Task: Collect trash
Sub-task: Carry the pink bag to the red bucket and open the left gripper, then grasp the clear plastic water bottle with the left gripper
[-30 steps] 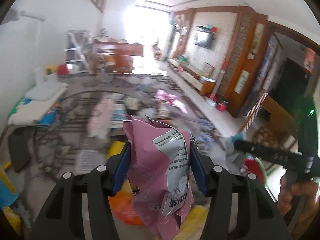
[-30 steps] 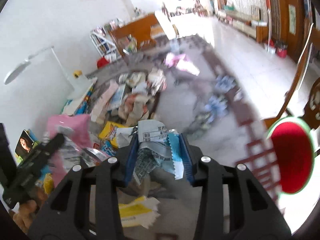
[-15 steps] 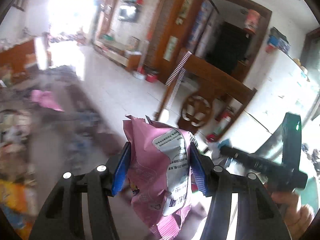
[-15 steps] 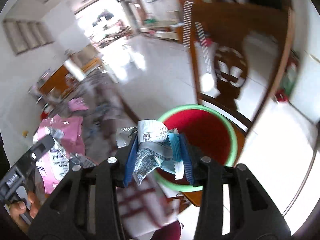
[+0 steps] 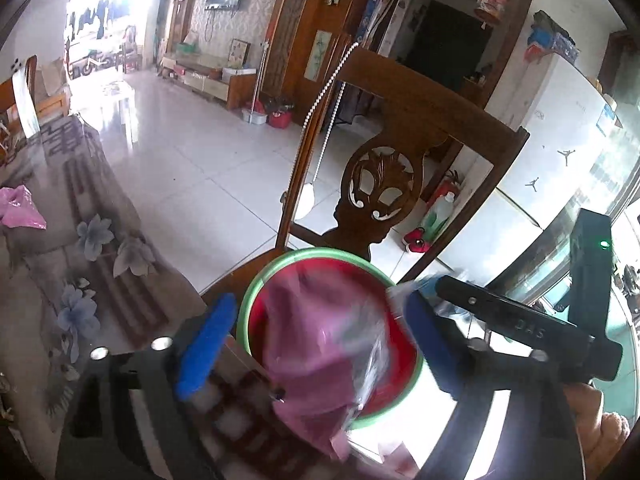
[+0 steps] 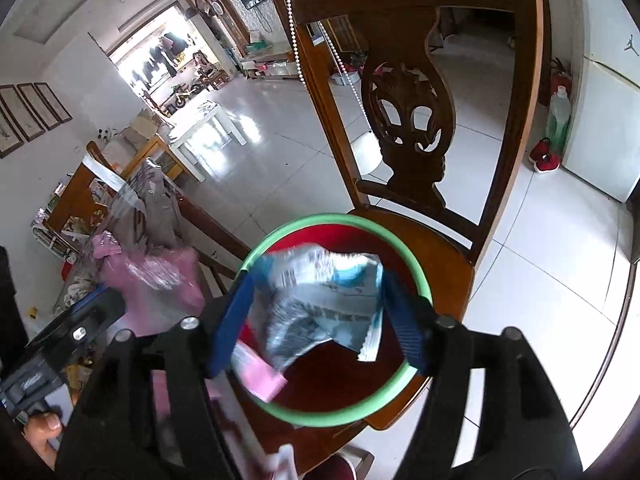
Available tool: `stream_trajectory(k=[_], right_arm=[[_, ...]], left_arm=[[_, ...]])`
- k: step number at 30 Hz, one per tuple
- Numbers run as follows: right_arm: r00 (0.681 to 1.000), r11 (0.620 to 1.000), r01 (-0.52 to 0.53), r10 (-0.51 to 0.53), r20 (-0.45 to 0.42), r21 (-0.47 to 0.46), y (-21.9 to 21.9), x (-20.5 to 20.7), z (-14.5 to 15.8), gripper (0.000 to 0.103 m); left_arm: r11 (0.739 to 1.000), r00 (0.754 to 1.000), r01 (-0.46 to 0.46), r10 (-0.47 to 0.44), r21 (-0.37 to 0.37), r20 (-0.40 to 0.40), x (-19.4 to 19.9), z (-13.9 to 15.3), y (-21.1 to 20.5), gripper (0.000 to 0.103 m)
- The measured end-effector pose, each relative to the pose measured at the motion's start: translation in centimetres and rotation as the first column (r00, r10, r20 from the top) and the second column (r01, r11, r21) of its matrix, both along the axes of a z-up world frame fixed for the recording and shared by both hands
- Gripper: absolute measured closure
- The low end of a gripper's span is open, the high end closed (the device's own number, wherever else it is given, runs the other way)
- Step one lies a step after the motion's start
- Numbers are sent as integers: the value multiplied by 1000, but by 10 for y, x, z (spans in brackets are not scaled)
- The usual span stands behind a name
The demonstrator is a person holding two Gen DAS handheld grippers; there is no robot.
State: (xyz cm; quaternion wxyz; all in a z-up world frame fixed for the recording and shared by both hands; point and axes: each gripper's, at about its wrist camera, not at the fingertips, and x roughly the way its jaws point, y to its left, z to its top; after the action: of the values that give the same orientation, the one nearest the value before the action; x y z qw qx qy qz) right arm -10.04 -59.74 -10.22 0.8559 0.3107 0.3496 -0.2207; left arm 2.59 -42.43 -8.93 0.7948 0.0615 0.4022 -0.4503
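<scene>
Both views have swung off the cluttered table since a second ago and now look down on a round red basin with a green rim, which sits on the seat of a carved dark-wood chair; both sets of jaws, clamped then, are opening.

Left wrist view. Item: left gripper [image 5: 316,350], blue pads spread wide, jaws opening. Between them, blurred, a crumpled pink foil snack wrapper [image 5: 320,344] touches neither pad that you can see, so treat it as released and dropping. It lies over the red basin with the green rim [image 5: 256,280], its lower end hanging past the near rim. Keep the gripper over the basin's middle until the wrapper clears the pads; do not draw back toward the flowered grey tablecloth [image 5: 88,248] early, or the wrapper may catch the rim and slide out. The right gripper [image 5: 424,328] enters at right, just beside the basin's edge.

Right wrist view. Item: right gripper [image 6: 316,320], jaws opening, a crumpled silver-and-blue foil wrapper [image 6: 324,300] between the pads, its edges near them; whether either pad touches it you cannot tell. It sits well inside the green rim [image 6: 412,276], above the carved dark-wood chair [image 6: 440,248]. Let the jaws finish spreading, and give a small shake if the foil clings. The pink wrapper [image 6: 160,276] shows at left, beside the left gripper's body.
</scene>
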Motion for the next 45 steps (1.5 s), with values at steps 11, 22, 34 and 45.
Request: stream_trajectory(k=[11, 22, 34, 45], right_arm=[[999, 999, -37, 37, 11, -22, 23, 8, 25, 30], [961, 966, -238, 249, 120, -100, 129, 27, 104, 24], [852, 855, -514, 518, 74, -75, 268, 39, 106, 18], [825, 824, -564, 562, -57, -57, 311, 41, 66, 18]], left_arm=[[992, 995, -90, 94, -88, 38, -6, 40, 47, 16], [944, 952, -296, 304, -148, 35, -26, 85, 182, 16], [803, 800, -592, 595, -65, 76, -41, 73, 351, 15], [614, 611, -781, 789, 117, -64, 33, -6, 440, 26]])
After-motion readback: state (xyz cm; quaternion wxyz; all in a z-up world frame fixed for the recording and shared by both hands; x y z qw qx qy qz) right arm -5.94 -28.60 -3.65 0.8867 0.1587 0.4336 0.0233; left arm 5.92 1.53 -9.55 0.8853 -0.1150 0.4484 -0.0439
